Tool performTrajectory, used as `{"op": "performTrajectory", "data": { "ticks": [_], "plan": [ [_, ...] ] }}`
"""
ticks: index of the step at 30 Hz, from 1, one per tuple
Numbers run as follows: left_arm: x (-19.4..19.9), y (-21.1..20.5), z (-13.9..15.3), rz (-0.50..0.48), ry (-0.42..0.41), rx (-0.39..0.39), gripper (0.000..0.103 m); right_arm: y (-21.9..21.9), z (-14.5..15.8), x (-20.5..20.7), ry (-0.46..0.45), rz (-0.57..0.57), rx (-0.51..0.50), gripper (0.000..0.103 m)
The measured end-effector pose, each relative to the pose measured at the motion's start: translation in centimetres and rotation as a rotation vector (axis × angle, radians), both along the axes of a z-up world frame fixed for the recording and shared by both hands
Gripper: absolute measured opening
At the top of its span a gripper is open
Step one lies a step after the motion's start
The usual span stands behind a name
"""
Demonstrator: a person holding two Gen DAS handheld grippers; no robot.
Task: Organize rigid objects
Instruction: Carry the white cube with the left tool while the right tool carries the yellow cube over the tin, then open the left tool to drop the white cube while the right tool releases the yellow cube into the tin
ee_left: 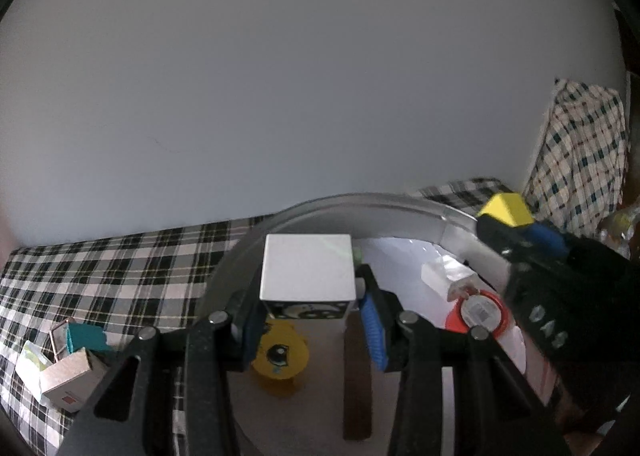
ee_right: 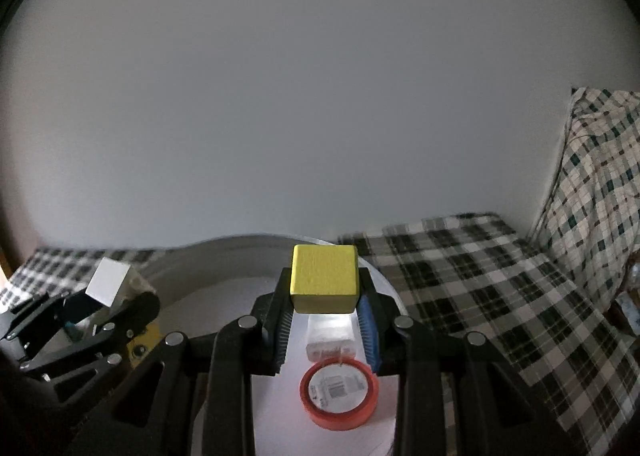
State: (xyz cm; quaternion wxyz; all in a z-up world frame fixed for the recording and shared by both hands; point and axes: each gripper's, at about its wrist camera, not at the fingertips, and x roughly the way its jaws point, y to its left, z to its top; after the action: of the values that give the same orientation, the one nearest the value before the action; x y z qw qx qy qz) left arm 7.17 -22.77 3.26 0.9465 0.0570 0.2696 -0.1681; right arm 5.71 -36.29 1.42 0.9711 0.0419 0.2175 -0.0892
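My left gripper is shut on a white box with a dark patterned front, held above a round white tub. My right gripper is shut on a yellow block, also above the tub. Each gripper shows in the other's view: the right with the yellow block, the left with the white box. Inside the tub lie a yellow spool, a red-rimmed round tin and a clear plastic packet.
The tub rests on a bed with a checked sheet. A checked pillow leans at the right by the wall. Small cardboard boxes and a teal box lie on the sheet to the left.
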Motion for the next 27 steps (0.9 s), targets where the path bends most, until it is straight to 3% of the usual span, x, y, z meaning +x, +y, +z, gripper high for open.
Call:
{"op": "performTrajectory", "data": {
  "ticks": [10, 23, 24, 26, 27],
  "plan": [
    [0.1, -1.0, -1.1, 0.004, 0.028, 0.061, 0.042, 1.2, -1.0, 0.8, 0.092, 0.045, -0.023, 0.033],
    [0.5, -1.3, -1.9, 0.022, 0.041, 0.081, 0.043, 1.1, -0.8, 1.0, 0.107, 0.061, 0.005, 0.033],
    [0.5, -1.4, -1.9, 0.023, 0.044, 0.077, 0.046, 1.1, -0.8, 1.0, 0.110, 0.068, 0.016, 0.033],
    [0.3, -1.2, -1.8, 0.027, 0.045, 0.069, 0.083, 0.8, -0.9, 1.1, 0.119, 0.063, 0.032, 0.044],
    [0.0, -1.0, -1.6, 0.024, 0.032, 0.051, 0.093, 0.6, -0.9, 1.0, 0.116, 0.062, 0.043, 0.058]
  ]
}}
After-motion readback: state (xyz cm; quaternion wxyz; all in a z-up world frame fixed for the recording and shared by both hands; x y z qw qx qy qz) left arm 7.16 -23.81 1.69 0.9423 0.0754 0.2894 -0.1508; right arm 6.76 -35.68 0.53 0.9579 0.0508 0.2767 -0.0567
